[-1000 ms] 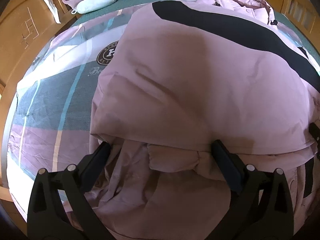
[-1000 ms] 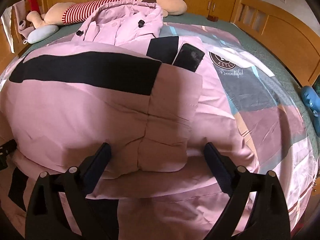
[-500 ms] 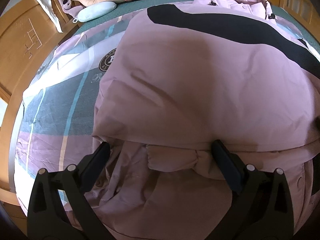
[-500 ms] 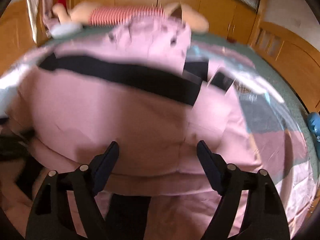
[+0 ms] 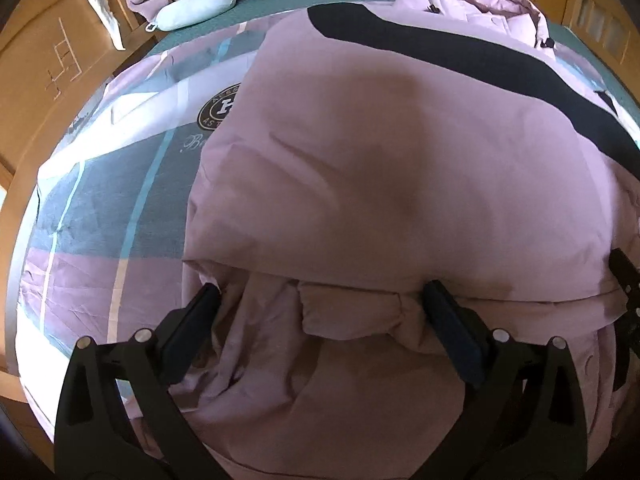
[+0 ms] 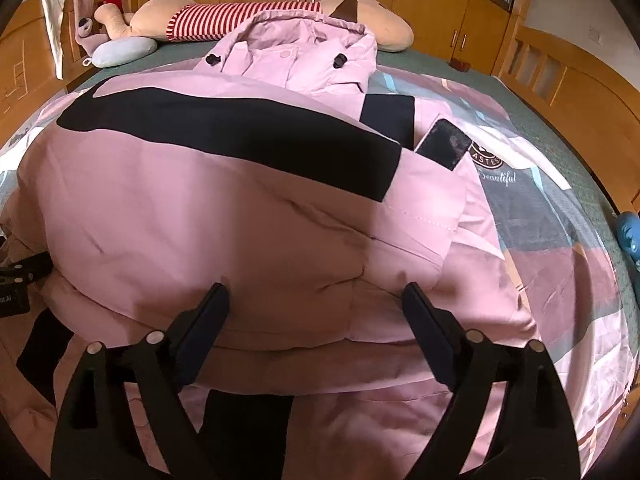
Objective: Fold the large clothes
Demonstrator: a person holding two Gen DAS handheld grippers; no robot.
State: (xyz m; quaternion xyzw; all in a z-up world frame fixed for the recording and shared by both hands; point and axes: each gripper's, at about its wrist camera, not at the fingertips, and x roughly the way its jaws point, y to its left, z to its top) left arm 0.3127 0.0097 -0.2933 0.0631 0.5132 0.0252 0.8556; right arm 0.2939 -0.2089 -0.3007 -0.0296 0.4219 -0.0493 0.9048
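A large pink padded jacket (image 5: 400,168) with a black band (image 5: 460,52) lies on the bed, its lower part folded up over the body. In the right wrist view the jacket (image 6: 224,216) shows its hood (image 6: 304,52) at the far end. My left gripper (image 5: 320,300) is open, its fingers astride a bunched cuff at the fold's near edge. My right gripper (image 6: 316,296) is open over the near folded edge, holding nothing. The right gripper's tip shows at the left wrist view's right edge (image 5: 624,280).
The bed has a checked pink, grey and white cover (image 5: 104,208). A big plush toy in a striped shirt (image 6: 240,20) and a light blue pillow (image 5: 192,10) lie at the head. Wooden bed rails (image 6: 560,76) and cupboards surround it. A blue toy (image 6: 630,236) lies at the right edge.
The right gripper swung up and back, blurring its view, and now sits lower over the fold again. The left gripper barely moved. Both stayed open.
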